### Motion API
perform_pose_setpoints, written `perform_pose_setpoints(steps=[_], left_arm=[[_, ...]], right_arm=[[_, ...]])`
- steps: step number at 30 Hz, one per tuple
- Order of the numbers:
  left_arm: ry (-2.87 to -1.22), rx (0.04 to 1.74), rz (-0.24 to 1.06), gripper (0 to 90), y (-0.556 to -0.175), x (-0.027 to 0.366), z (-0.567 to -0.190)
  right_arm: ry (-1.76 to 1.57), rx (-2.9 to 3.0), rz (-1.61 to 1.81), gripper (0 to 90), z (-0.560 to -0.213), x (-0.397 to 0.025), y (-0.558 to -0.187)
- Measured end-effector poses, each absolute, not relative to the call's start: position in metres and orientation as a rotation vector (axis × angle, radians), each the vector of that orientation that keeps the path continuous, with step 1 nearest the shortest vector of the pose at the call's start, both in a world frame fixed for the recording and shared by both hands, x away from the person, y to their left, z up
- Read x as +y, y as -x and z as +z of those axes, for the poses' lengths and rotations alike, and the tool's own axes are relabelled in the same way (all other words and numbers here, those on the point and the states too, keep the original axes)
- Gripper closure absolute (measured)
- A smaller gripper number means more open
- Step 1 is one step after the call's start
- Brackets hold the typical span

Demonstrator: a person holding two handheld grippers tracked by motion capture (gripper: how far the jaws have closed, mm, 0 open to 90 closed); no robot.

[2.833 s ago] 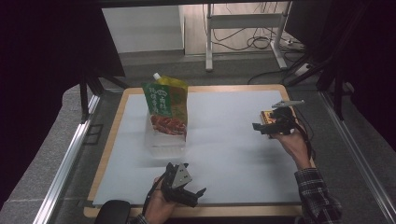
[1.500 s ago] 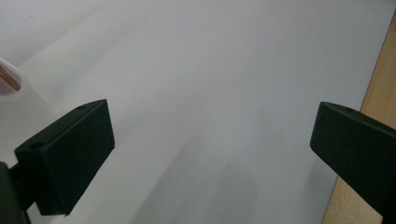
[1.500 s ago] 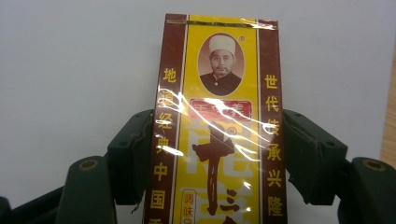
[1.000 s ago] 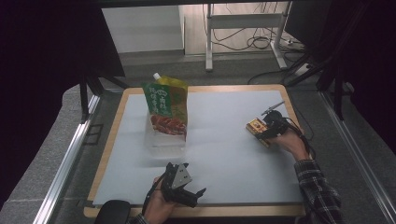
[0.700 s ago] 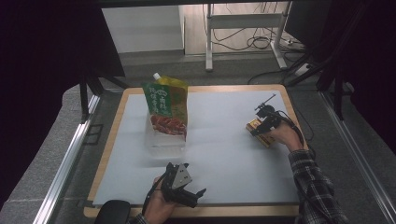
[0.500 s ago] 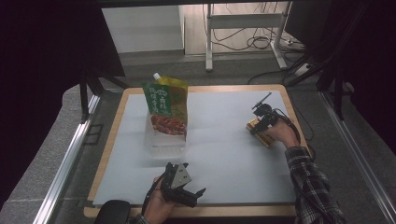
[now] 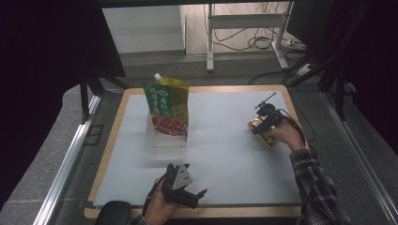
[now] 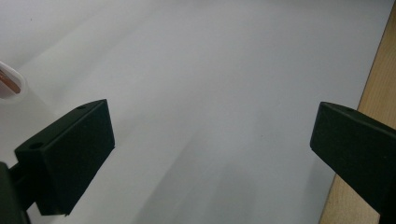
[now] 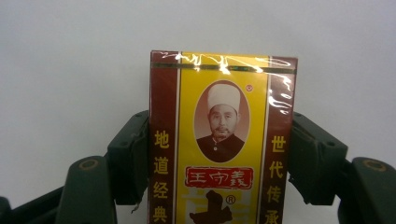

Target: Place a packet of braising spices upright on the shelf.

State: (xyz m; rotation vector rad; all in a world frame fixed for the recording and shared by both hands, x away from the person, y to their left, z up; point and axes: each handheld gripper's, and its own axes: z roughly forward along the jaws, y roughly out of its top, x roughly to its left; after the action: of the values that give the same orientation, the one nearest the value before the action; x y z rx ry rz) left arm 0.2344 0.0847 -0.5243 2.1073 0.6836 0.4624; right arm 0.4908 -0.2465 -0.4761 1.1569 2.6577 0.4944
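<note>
Your right gripper (image 9: pixel 219 154) is clamping the yellow-and-maroon box (image 9: pixel 223 140) by both sides, jaws pressing its long edges; it is sitting nearer the table's (image 7: pixel 225 140) right edge, having dropped lower and turned since earlier. Your left gripper (image 7: pixel 180 187) is still resting near the front edge, jaws wide apart, gripping nothing. The green pouch (image 7: pixel 166 110) is staying put

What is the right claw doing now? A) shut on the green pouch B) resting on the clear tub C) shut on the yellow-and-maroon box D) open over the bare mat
C: in the right gripper view the right claw has its jaws pressed against both long sides of the box, over the white mat; the high view shows the green pouch standing far off at the mat's other side.
</note>
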Motion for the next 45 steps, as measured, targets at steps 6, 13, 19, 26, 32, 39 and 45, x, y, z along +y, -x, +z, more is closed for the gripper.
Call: perform_pose_setpoints(steps=[6,13,19,26,32,39,45], left_arm=[[-2.1,0.687,0.45,0.0,-0.235,0.086,-0.524],[-2.087,0.695,0.43,0.0,-0.235,0.087,-0.523],[-2.079,0.701,0.415,0.0,-0.234,0.087,-0.522],[-2.078,0.7,0.405,0.0,-0.23,0.086,-0.521],[-2.059,0.725,0.412,0.0,-0.226,0.094,-0.519],[-2.063,0.731,0.421,0.0,-0.223,0.097,-0.518],[-2.064,0.735,0.421,0.0,-0.22,0.099,-0.518]], right_arm=[[-1.124,2.642,0.537,31.4,-0.466,-0.248,-0.484],[-1.087,2.633,0.586,31.5,-0.459,-0.249,-0.475],[-1.067,2.612,0.651,31.6,-0.45,-0.249,-0.466],[-1.005,2.587,0.779,31.6,-0.438,-0.247,-0.452],[-0.963,2.545,0.916,31.7,-0.426,-0.243,-0.44],[-0.919,2.517,1.03,31.7,-0.418,-0.237,-0.431],[-0.871,2.485,1.158,31.7,-0.412,-0.227,-0.421]])
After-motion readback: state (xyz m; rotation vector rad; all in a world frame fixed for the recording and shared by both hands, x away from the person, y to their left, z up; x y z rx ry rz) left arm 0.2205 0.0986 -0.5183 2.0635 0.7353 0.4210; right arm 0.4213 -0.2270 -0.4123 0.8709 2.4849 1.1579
